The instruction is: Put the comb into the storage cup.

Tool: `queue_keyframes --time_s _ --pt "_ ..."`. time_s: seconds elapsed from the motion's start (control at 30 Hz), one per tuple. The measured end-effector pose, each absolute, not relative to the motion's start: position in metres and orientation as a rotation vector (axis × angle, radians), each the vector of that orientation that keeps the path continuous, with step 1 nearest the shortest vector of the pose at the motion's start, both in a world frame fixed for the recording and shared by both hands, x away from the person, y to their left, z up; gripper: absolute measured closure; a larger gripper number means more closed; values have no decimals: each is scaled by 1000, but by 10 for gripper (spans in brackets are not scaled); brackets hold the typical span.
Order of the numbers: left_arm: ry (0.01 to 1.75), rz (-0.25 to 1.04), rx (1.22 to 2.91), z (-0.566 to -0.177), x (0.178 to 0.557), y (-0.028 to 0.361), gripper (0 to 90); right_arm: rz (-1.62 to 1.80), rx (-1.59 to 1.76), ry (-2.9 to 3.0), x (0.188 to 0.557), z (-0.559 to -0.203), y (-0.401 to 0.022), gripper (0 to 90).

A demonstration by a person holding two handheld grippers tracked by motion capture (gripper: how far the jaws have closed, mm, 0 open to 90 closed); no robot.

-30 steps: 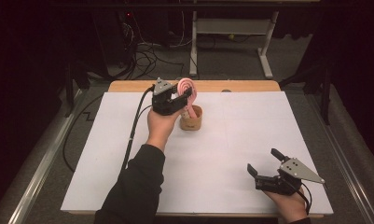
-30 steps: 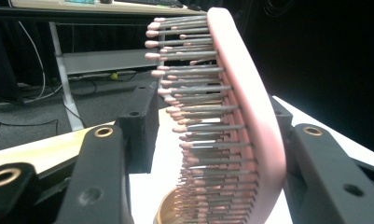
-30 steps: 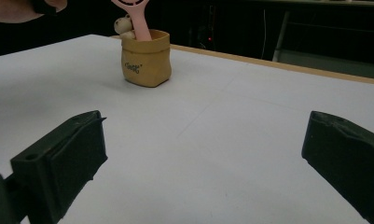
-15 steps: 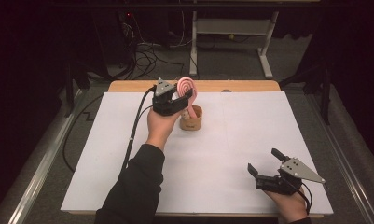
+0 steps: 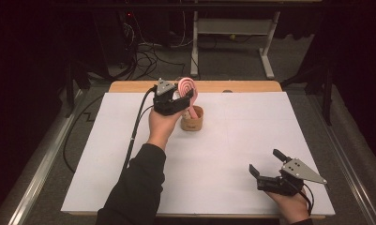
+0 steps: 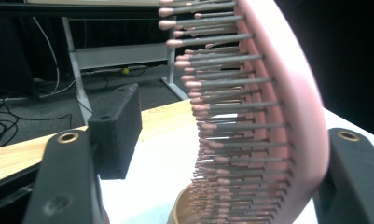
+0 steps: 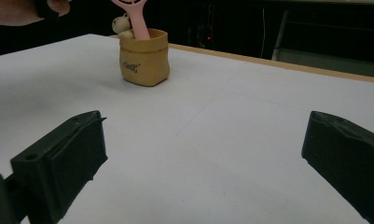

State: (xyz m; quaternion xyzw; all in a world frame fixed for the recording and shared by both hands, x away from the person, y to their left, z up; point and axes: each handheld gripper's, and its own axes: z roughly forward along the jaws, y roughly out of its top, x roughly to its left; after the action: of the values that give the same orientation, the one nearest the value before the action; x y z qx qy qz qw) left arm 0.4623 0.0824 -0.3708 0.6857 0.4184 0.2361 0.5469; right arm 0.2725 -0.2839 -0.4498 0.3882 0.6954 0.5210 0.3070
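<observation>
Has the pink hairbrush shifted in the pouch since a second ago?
No. In the high view the pink hairbrush stands handle-down in the tan pouch, its head level with the table's wooden far edge as before. The left claw has just been opening around it.

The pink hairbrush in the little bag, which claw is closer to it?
Left. The left claw sits right around the pink hairbrush, jaws either side of its head. The right claw rests far off, near the table's front corner.

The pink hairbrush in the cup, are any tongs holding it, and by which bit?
No. The left tongs stand around the pink hairbrush head, just opened, their left pad clear of the bristles. The right tongs are open, holding nothing.
</observation>
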Motion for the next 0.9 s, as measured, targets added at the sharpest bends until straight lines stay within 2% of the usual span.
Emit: queue_keyframes --time_s 0.37,0.5,0.63,0.9 --pt "1005 570 1624 -372 465 84 265 1377 1030 1846 273 -450 -284 2" --pt "1021 553 1622 -373 467 86 234 1376 1031 1848 273 -450 -284 2" --pt "1014 530 1608 -373 468 87 149 1375 1032 1848 273 -451 -284 2" --pt "1029 556 1611 -373 468 86 125 1372 1030 1850 273 -451 -284 2"
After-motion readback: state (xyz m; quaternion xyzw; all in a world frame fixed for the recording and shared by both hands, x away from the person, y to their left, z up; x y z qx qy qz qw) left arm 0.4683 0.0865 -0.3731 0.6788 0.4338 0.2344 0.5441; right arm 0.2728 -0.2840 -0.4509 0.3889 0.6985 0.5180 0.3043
